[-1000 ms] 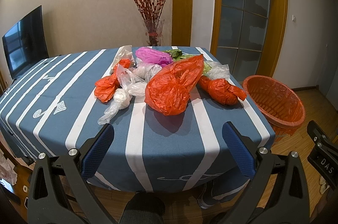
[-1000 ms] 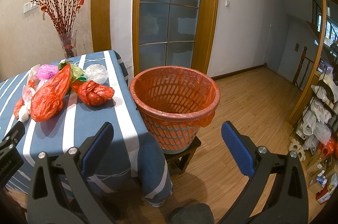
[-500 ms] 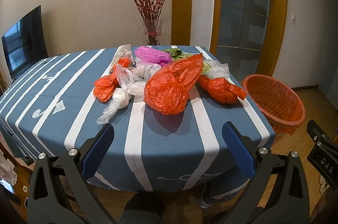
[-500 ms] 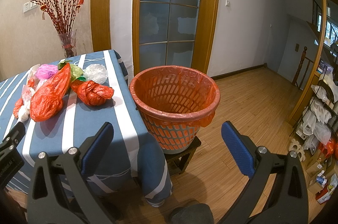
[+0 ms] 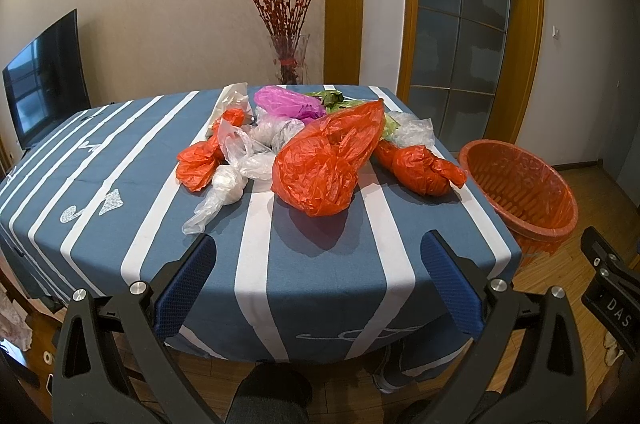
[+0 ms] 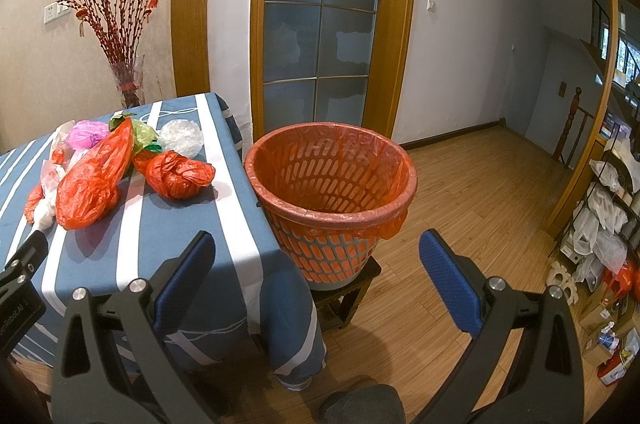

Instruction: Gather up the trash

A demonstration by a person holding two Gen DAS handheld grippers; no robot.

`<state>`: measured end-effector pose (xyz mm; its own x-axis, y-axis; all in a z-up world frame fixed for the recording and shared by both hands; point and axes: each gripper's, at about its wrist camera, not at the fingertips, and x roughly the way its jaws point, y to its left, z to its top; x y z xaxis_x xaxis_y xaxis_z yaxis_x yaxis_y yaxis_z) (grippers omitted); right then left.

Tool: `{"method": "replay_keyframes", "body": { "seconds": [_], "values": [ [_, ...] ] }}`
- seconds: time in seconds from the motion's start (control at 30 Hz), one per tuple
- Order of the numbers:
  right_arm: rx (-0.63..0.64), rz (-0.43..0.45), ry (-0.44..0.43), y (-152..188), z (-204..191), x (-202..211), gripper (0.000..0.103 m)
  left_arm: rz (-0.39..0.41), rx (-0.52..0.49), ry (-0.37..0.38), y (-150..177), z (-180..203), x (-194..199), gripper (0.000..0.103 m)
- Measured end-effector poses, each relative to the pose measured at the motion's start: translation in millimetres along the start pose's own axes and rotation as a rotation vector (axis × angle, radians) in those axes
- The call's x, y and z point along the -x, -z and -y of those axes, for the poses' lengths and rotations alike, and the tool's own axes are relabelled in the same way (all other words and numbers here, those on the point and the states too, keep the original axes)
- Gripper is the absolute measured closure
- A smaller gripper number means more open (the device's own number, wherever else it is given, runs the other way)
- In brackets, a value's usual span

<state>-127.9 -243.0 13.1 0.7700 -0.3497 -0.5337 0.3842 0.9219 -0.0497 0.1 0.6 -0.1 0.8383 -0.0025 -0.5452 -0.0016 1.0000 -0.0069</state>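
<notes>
A heap of crumpled plastic bags lies on the blue striped table point(image 5: 320, 284): a large red bag point(image 5: 326, 159), a knotted red bag point(image 5: 420, 167), a smaller red one point(image 5: 198, 163), clear bags point(image 5: 228, 187) and a pink bag point(image 5: 286, 101). An orange slotted bin point(image 6: 332, 179) with a red liner stands on a low stool right of the table. My left gripper point(image 5: 318, 244) hovers open over the table's near edge, short of the heap. My right gripper point(image 6: 316, 244) is open, in front of the bin. Both hold nothing.
A glass vase of red branches point(image 5: 288, 59) stands behind the table by the wall. A dark TV point(image 5: 44, 75) is at the left. A sliding glass door point(image 6: 320, 23) is behind the bin. A shelf with bags and boxes point(image 6: 604, 224) lines the right.
The views have barely shifted; both grippers stay open and the bags and bin have not moved.
</notes>
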Motion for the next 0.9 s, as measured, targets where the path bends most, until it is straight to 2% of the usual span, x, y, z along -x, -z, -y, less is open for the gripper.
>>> {"method": "replay_keyframes", "body": {
  "seconds": [0.9],
  "values": [
    [0.003, -0.001, -0.010, -0.5, -3.6, -12.0, 0.004, -0.017, 0.003, -0.005, 3.8, 2.0, -9.0, 0.002]
  ]
}}
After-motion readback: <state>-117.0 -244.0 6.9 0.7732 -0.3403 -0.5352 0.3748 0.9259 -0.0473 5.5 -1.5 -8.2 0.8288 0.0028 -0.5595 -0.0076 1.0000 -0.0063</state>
